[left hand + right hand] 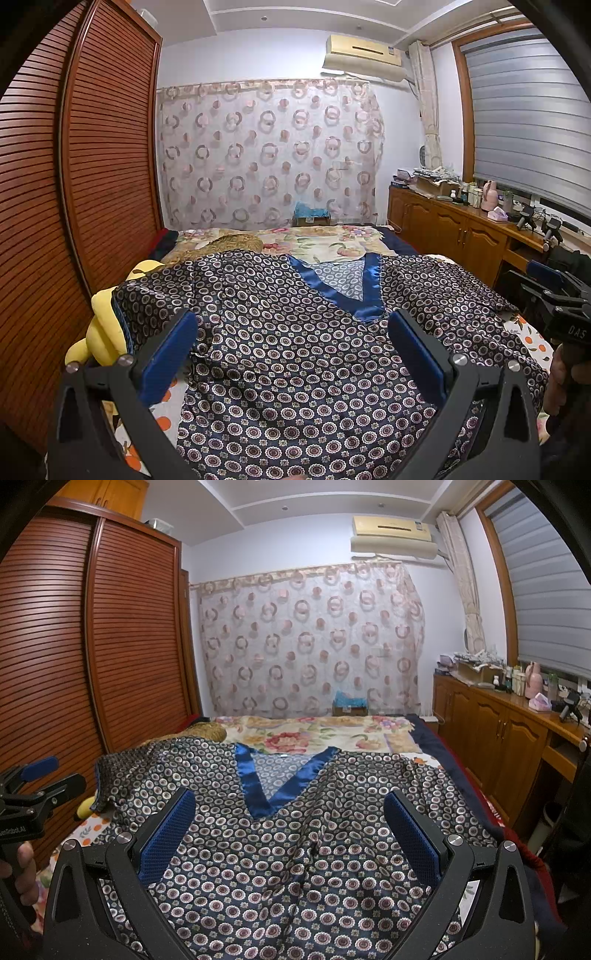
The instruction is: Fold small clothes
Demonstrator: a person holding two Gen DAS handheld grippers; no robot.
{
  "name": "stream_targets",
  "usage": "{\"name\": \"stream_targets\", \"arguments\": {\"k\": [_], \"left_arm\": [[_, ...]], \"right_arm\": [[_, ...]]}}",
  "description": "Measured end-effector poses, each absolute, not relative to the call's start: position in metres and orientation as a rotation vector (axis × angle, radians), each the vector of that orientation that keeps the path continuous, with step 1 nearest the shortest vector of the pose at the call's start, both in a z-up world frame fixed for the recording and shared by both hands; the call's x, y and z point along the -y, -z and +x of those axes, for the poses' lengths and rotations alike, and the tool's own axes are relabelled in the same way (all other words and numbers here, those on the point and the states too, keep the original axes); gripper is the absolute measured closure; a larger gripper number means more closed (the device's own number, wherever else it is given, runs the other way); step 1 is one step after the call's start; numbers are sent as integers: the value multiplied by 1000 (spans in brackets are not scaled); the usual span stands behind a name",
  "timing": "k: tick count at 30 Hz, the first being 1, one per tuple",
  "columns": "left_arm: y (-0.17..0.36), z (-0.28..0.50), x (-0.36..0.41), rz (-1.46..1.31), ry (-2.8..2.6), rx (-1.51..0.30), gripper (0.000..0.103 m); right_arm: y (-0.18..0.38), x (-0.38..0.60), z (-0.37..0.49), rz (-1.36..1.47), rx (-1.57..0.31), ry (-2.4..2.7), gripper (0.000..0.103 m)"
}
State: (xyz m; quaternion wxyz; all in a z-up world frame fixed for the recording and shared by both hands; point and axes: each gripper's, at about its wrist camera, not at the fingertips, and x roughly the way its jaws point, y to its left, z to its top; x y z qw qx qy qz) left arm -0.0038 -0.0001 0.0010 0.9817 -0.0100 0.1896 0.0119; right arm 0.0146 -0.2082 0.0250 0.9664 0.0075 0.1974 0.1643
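Only your left view shows the yellow soft toy (105,325) beside the shirt (295,362). The dotted blue shirt lies flat on the bed (314,731). Your left hand-held gripper (291,325) and right hand-held gripper (290,805) are wide apart, grasping nothing.

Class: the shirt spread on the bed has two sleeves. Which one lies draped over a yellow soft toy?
The sleeve toward the wardrobe side covers the yellow soft toy; the other sleeve lies flat on the bed.

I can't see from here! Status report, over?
Both grippers, left and right, open, empty. Patterned top spread flat, unfolded. Yellow plush toy under its sleeve.
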Motion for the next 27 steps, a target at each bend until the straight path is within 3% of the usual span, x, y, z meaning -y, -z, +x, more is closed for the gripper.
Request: {"name": "stream_targets", "arguments": {"k": [27], "left_arm": [[36, 54, -81, -62, -74, -525, 0]], "right_arm": [[12, 170, 79, -56, -537, -502, 0]]}}
